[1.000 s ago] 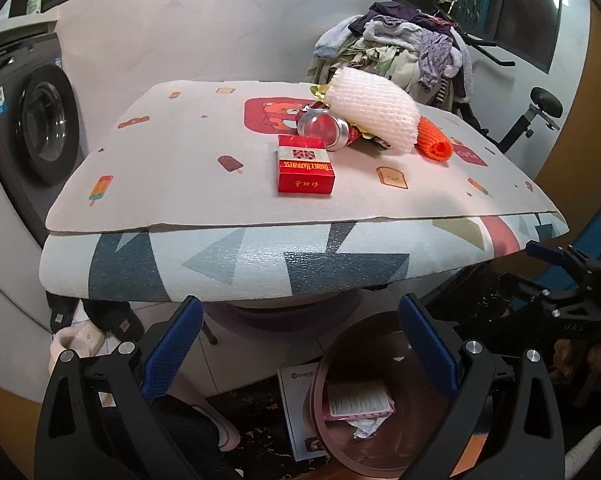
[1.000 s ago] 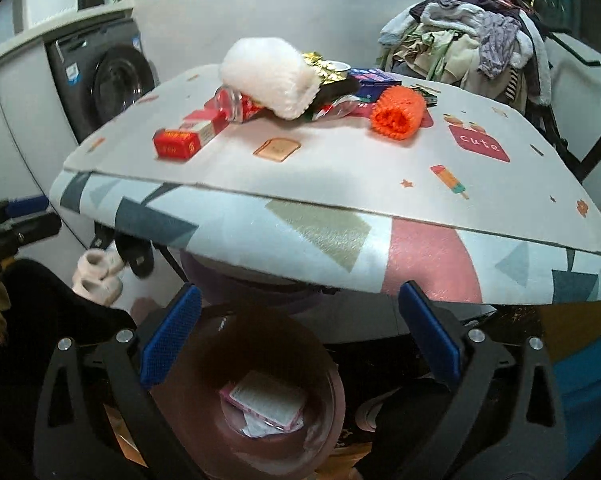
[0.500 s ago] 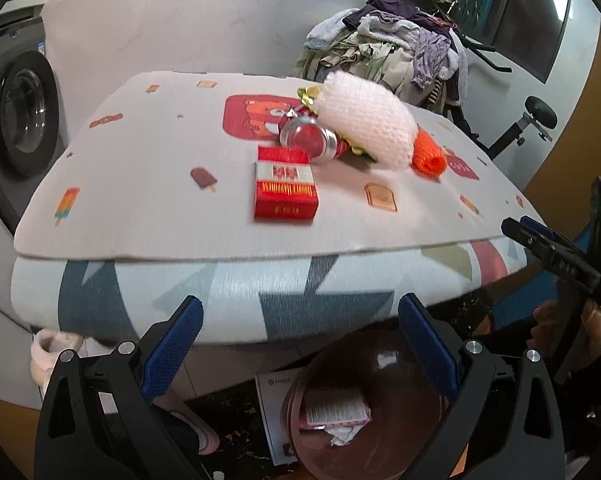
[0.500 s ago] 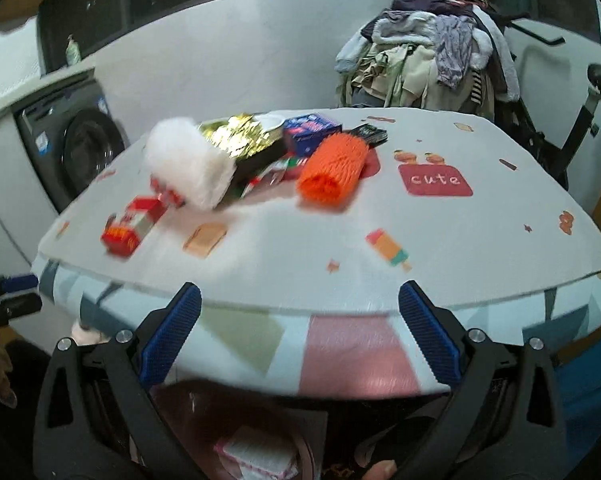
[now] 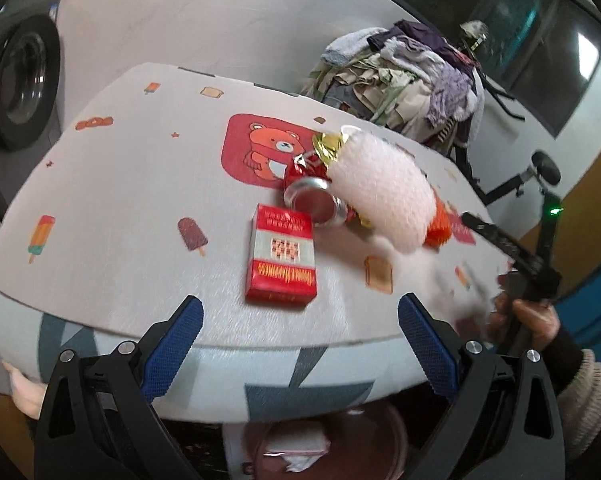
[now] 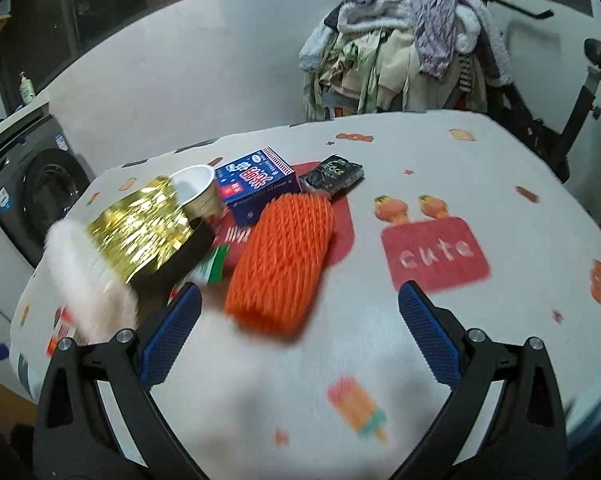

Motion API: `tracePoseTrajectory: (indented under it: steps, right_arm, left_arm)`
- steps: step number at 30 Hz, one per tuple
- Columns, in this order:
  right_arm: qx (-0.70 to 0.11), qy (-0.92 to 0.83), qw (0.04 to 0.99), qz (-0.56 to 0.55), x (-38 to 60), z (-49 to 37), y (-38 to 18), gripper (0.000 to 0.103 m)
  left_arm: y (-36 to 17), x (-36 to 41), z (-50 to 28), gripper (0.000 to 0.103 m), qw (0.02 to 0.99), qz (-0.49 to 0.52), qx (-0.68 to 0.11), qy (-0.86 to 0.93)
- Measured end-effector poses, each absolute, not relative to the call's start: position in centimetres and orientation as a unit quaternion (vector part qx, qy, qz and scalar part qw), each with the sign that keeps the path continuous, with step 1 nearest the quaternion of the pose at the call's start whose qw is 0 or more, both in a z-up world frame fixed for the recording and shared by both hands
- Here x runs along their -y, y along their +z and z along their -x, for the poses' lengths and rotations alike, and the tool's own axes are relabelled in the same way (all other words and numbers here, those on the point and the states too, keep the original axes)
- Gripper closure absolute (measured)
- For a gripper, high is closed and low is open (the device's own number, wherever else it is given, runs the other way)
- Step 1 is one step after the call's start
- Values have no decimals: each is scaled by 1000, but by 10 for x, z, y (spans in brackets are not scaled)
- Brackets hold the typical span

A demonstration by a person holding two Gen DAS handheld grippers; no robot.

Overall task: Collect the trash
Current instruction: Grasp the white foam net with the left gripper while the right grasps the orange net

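The left tool (image 5: 298,342) hung with its blue-padded jaws spread wide and nothing between them, low in its own frame at the near edge of the surface (image 5: 120,208). Just above it, at mid frame, lay a red cigarette pack (image 5: 281,258), flat, its short end toward the tool. Past the pack a red drink can (image 5: 314,202) lay on its side, touching or nearly touching the pack's far corner, and a white foam fruit sleeve (image 5: 380,188) rested against the can. Below the surface edge, at the bottom of the frame, a brown waste bin (image 5: 340,444) with paper in it showed. The right tool (image 6: 298,340) was likewise released and empty, over the surface in its own view, with an orange foam net sleeve (image 6: 282,256) just above its left finger at centre frame. Beyond, toward upper left, sat gold foil wrapping (image 6: 140,224), a white paper cup (image 6: 198,192), a blue carton (image 6: 256,184) and a small black packet (image 6: 334,172). The step in hand looked like an approach to the nearest piece on each side. To do it well, the left tool would best straddle the pack's long sides squarely and low, clear of the can; the right would best pinch the soft orange sleeve across its middle, where it will compress rather than slip.
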State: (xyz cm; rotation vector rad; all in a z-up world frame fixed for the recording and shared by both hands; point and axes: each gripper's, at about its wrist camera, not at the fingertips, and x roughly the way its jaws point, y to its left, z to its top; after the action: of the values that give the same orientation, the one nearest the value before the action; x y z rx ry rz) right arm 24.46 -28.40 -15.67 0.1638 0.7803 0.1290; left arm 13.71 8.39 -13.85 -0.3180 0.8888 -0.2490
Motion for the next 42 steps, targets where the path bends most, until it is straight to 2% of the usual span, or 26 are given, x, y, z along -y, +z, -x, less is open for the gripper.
tracePoseTrajectory:
  steps: [2, 6, 7, 8, 10, 13, 17, 28, 31, 32, 33, 34, 35, 38, 42]
  right_arm:
    - [-392, 61, 914, -85, 282, -268, -162, 19]
    - [-409, 51, 907, -90, 276, -301, -174, 23]
    - [-413, 51, 905, -90, 275, -306, -177, 27]
    - [-421, 51, 901, -87, 273, -312, -183, 41]
    - [-436, 54, 895, -71, 268, -315, -194, 58]
    - [-416, 68, 905, -64, 266, -309, -191, 76]
    - [-401, 77, 910, -77, 269, -300, -185, 80]
    - [-358, 82, 919, -146, 297, -245, -161, 80]
    - [-345, 79, 922, -155, 300, -223, -156, 80]
    - [-340, 80, 923, -161, 302, -216, -154, 80]
    - [-338, 81, 923, -163, 302, -209, -153, 80]
    - [-337, 79, 924, -162, 302, -201, -152, 80]
    - [-337, 79, 924, -161, 302, -196, -152, 80]
    - [-337, 81, 925, -155, 301, -181, -149, 80]
    - [-332, 81, 930, -138, 300, -167, -141, 80]
  left_arm:
    - [-137, -84, -150, 8, 877, 175, -430, -121]
    - [-133, -78, -171, 10, 873, 191, -432, -124]
    - [-131, -76, -174, 10, 873, 191, -432, -124]
    - [-129, -71, -180, 11, 872, 192, -432, -126]
    - [-128, -65, -190, 12, 868, 200, -434, -134]
    - [-128, -54, -210, 15, 856, 225, -442, -148]
    - [-130, -45, -234, 18, 841, 266, -447, -151]
    - [-147, -43, -278, 19, 809, 346, -462, -107]
    - [-143, -35, -278, 19, 819, 333, -457, -102]
    - [-142, -31, -278, 21, 823, 324, -455, -101]
    - [-141, -29, -279, 27, 827, 316, -454, -101]
    - [-140, -25, -279, 52, 833, 298, -454, -104]
    - [-140, -24, -279, 67, 834, 290, -457, -105]
    - [-137, -26, -271, 82, 837, 288, -451, -112]
    - [-117, -24, -257, 86, 854, 261, -430, -137]
